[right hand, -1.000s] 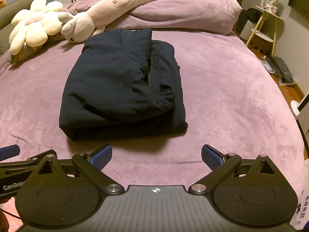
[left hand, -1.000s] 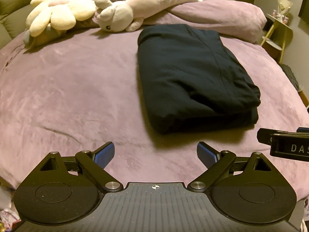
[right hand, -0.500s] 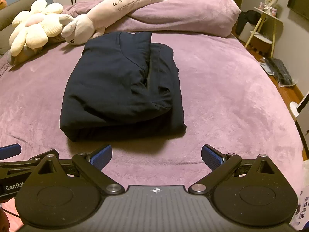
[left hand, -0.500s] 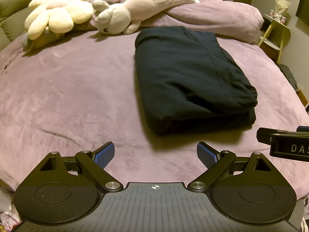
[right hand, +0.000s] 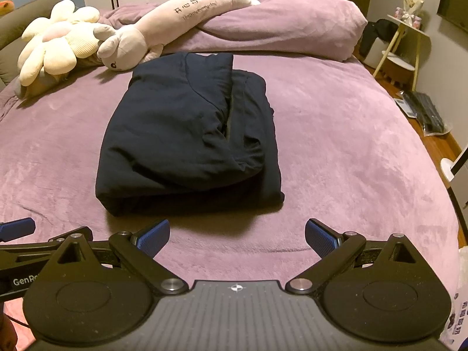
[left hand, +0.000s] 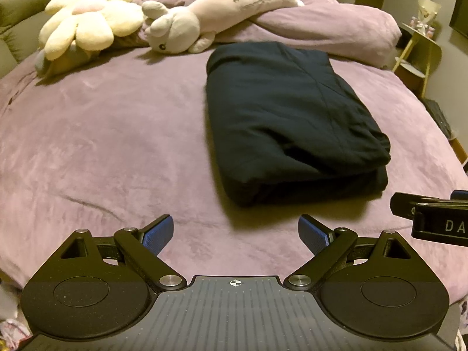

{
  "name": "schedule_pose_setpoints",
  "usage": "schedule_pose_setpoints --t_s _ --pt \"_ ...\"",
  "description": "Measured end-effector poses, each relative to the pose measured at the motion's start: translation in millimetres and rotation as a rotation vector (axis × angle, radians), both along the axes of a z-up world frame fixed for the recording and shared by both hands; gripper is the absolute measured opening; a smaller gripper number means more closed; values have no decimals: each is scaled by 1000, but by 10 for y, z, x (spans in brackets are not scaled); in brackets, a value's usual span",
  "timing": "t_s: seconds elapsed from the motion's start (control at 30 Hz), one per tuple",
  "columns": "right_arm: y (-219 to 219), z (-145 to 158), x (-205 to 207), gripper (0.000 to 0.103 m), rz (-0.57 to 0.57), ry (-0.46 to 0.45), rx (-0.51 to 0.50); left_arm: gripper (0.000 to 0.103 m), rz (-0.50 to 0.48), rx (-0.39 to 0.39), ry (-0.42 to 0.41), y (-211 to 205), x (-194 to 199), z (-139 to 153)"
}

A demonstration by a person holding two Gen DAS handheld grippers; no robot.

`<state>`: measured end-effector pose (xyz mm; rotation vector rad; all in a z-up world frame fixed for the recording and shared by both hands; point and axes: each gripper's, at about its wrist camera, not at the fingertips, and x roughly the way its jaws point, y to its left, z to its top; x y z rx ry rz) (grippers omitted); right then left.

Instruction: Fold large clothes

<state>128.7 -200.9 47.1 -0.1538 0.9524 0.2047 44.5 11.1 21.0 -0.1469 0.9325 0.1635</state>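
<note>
A dark navy garment (left hand: 289,122) lies folded into a thick rectangular bundle on the purple bedspread (left hand: 102,146), roughly mid-bed and just short of the pillows. In the right wrist view the same garment (right hand: 187,134) shows a top layer folded over a lower one, with a seam or fold line running lengthwise and a rumpled corner at its near right end. Nothing grips it; both tools sit apart from it, on the near side of the bed.

The left gripper (left hand: 235,235) hovers over bare bedspread with its blue-padded fingers (left hand: 156,235) spread wide and nothing between them. The garment's near edge lies just ahead and a little to the right of the gap. The right gripper (right hand: 237,238) stands likewise, its blue fingers (right hand: 153,238) wide apart and empty, with the bundle ahead and to the left. Each tool shows at the edge of the other's view: part of the right gripper (left hand: 433,216) on the right of the left wrist view, part of the left gripper (right hand: 17,228) on the left of the right wrist view.

Behind the garment a long pink plush toy (right hand: 175,20) with printed lettering lies across a bunched purple duvet (right hand: 286,26). A cream flower-shaped cushion (right hand: 55,44) rests beside the plush's head. A small yellow side table (right hand: 406,46) stands to the right of the bed, and a dark keyboard (right hand: 427,114) lies on the wooden floor beside it.
</note>
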Motion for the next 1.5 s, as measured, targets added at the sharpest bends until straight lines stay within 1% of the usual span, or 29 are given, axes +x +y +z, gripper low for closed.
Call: schedule_pose_setpoints --t_s 0.23,0.8,1.23,1.5 --pt "7 15 -2 99 5 -4 1 96 -2 -27 9 35 3 4" --pt "14 26 6 99 4 -5 3 96 -9 -37 23 3 22 -18" --pt "28 10 -6 99 12 -11 -2 96 -13 -22 28 -43 17 -27" --pt "33 0 -10 99 13 -10 -2 97 -10 18 19 -61 15 -43"
